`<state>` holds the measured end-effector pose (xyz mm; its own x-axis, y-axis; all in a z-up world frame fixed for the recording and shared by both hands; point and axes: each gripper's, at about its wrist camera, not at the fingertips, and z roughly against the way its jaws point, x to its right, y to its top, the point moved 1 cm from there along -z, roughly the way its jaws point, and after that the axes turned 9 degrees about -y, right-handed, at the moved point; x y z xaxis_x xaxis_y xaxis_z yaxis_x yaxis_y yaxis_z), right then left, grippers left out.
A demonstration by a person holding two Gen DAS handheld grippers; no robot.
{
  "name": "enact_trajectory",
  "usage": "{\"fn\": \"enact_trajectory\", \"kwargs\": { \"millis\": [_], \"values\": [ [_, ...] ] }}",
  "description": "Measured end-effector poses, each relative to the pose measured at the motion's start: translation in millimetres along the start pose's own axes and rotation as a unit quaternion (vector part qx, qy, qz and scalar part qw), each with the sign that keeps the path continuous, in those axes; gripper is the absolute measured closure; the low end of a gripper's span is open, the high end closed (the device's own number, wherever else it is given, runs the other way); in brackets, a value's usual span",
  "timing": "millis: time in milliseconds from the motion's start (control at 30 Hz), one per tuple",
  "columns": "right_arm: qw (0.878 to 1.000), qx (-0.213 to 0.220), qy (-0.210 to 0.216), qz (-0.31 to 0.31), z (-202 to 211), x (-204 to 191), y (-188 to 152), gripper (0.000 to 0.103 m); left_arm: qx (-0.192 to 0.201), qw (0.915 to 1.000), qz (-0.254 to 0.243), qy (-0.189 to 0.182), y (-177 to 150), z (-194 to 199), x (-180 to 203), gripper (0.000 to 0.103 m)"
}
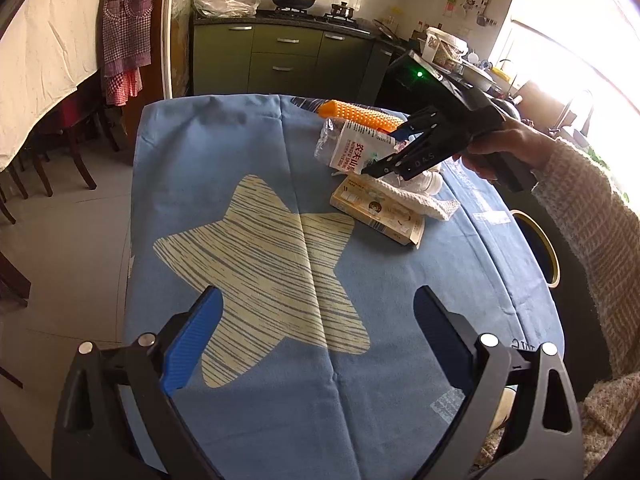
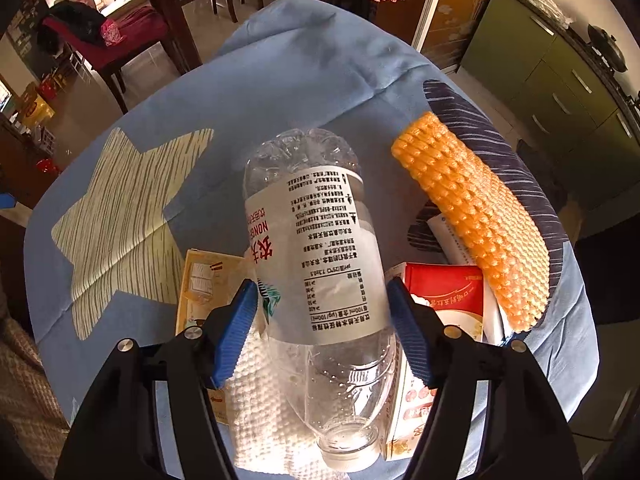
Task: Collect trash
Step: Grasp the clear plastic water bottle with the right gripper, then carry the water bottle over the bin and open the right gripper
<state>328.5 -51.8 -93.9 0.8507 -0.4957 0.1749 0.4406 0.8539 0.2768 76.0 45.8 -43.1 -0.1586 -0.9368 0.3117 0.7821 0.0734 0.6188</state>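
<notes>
**Bottle between the tongs, grip not yet sure**

My right tongs (image 2: 322, 326) straddle the clear plastic bottle (image 2: 316, 264), blue pads at either side of its label. They look at or just off the wall, and I cannot tell that they press, so I count them as wide around it, not holding. The bottle lies on the pile at the desk's (image 1: 256, 152) far right, about two o'clock from my left tongs (image 1: 316, 344), which hang wide and empty over the pale star print.

My worries: the bottle is thin, empty and round, so a squeeze could crumple it or squirt it out toward twelve o'clock. It rests across a white cloth (image 2: 260, 408), a yellowish carton (image 2: 200, 280) and a red-and-white packet (image 2: 448, 296); lifting it could drag or tip those. The orange nubbed sleeve (image 2: 472, 220) at two o'clock sits near the right pad.

Readable: on the bottle's label red Chinese characters, part of "NONGFU SPRING", and a nutrition table. The carton's print is too small to read.
</notes>
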Motion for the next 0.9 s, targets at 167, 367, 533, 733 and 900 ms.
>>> {"fn": "enact_trajectory", "kwargs": {
  "millis": [167,367,533,733,900],
  "values": [
    [0.999,0.019,0.005,-0.031,0.1,2.6,0.8,0.038,-0.004,1.0,0.002,-0.001,-2.7,-2.9,-0.8,0.011],
    [0.995,0.074,0.017,-0.07,27.5,5.9,-8.7,0.039,-0.005,1.0,0.005,-0.002,-3.7,-4.1,-2.4,0.011],
    [0.989,0.112,0.014,-0.099,62.6,9.8,-23.6,0.039,-0.006,1.0,0.0,-0.004,-2.9,-4.3,2.2,0.011],
    [0.979,0.127,-0.022,-0.158,112.3,35.4,-83.0,0.041,-0.012,0.9995,-0.025,-0.015,-2.5,-8.2,21.8,0.011],
    [0.956,0.095,-0.073,-0.268,134.3,85.4,-199.8,0.042,-0.018,0.9981,-0.048,-0.034,-1.3,-16.2,43.2,0.011]
  ]
}}
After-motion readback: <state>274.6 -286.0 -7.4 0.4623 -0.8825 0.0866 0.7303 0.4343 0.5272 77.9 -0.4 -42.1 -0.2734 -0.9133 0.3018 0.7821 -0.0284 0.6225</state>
